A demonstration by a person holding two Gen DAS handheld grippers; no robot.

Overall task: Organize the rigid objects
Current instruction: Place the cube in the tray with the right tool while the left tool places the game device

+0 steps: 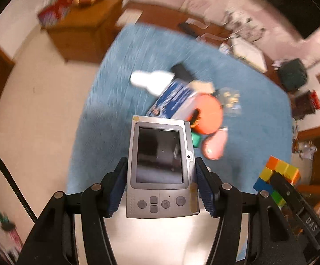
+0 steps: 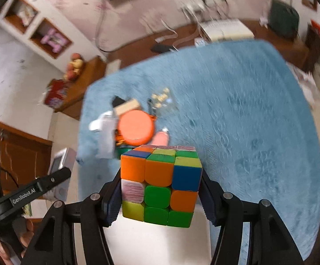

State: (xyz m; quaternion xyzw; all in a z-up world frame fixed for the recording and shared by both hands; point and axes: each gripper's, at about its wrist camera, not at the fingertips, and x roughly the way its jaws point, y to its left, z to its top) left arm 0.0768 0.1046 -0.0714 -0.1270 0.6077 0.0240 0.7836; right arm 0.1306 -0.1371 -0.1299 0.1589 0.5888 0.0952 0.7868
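Observation:
My left gripper (image 1: 161, 190) is shut on a silver handheld device with a dark screen (image 1: 161, 165), held above the near edge of a blue mat (image 1: 137, 50). My right gripper (image 2: 160, 190) is shut on a multicoloured puzzle cube (image 2: 161, 183), also seen in the left wrist view (image 1: 277, 176). On the mat lies a pile: an orange round lid (image 1: 208, 112), a blue box (image 1: 175, 99), a white bottle (image 1: 148, 81), a pink item (image 1: 215, 143), a green item (image 1: 196, 139). The pile shows in the right wrist view around the orange lid (image 2: 135, 127).
A wooden cabinet (image 1: 82, 31) stands left of the mat on a pale floor. A wooden shelf with a white box (image 2: 226, 29), cables and a dark bag (image 2: 283, 21) runs behind the mat. The mat's right part (image 2: 259, 121) is bare.

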